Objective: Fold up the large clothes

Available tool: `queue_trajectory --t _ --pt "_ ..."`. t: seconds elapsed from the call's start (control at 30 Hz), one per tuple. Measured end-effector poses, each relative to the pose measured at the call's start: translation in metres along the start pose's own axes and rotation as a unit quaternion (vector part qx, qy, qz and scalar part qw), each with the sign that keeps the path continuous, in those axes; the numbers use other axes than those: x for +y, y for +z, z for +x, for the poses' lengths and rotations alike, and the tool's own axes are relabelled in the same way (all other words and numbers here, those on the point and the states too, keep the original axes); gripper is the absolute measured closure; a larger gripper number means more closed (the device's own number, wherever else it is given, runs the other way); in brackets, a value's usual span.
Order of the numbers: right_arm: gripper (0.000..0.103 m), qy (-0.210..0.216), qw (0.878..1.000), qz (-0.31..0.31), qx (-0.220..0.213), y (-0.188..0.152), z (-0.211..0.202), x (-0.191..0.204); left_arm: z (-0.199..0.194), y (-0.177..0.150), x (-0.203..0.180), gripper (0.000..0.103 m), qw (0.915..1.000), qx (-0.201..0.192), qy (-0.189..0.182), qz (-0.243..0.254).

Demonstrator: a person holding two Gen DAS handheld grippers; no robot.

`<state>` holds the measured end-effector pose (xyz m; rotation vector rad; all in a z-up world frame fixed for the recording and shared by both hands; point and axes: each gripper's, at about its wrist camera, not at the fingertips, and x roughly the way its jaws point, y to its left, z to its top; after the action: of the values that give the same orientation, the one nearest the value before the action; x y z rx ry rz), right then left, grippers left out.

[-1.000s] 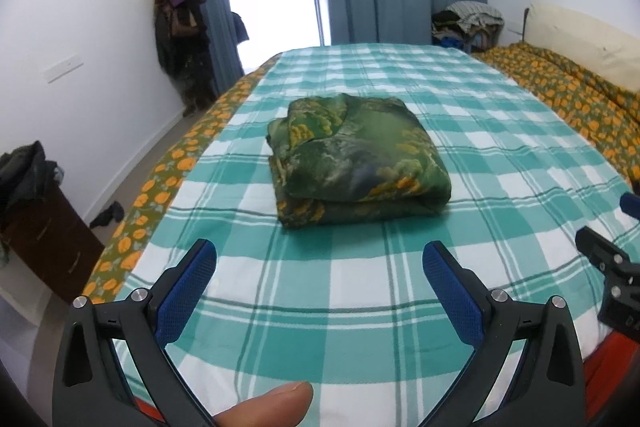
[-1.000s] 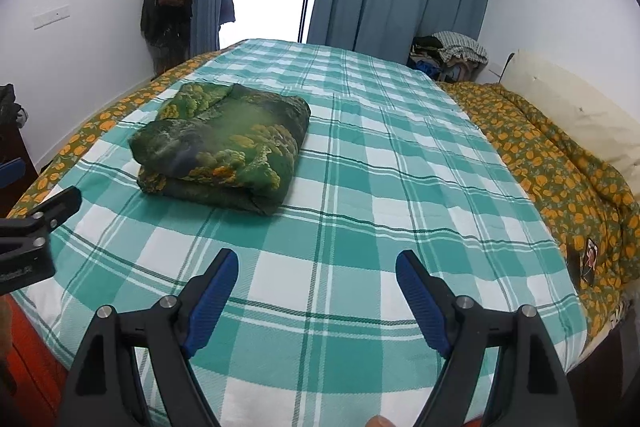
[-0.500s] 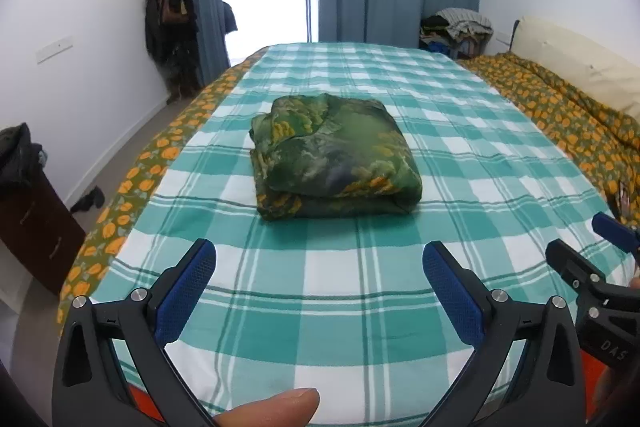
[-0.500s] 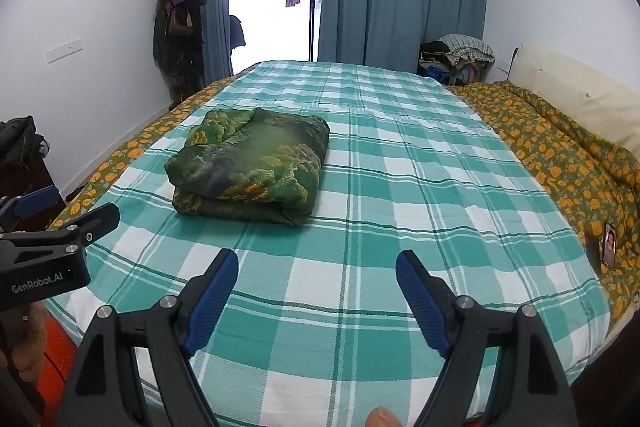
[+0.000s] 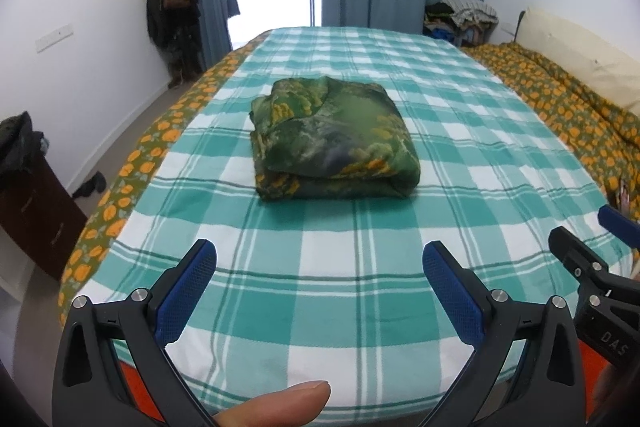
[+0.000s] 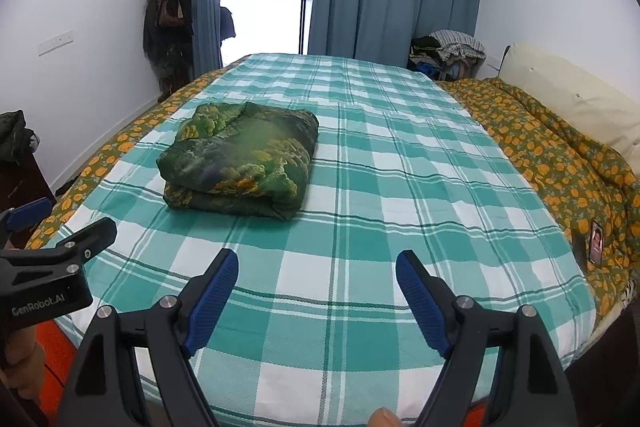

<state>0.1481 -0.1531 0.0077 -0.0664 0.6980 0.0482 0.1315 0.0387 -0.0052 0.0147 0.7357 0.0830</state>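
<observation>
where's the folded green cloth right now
The folded green cloth lies on the checked bedspread, ahead of both open grippers: centred in the left wrist view, left of centre in the right wrist view.

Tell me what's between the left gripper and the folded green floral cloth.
Only bare teal checked bedsheet separates left gripper from folded green floral cloth, per the left wrist view.
</observation>
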Motion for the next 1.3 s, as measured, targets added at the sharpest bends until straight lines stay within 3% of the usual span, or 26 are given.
queue_trajectory --t 0.67,1.3 --pt "0.02 0.009 1.0 -0.004 0.019 -0.001 -0.001 0.004 -0.008 0.003 -0.005 0.001 0.9995 -0.009 0.024 0.017" --pt "0.02 0.009 0.999 -0.015 0.033 -0.001 0.002 0.011 -0.004 0.001 -0.002 0.001 0.9996 -0.003 0.023 0.016"
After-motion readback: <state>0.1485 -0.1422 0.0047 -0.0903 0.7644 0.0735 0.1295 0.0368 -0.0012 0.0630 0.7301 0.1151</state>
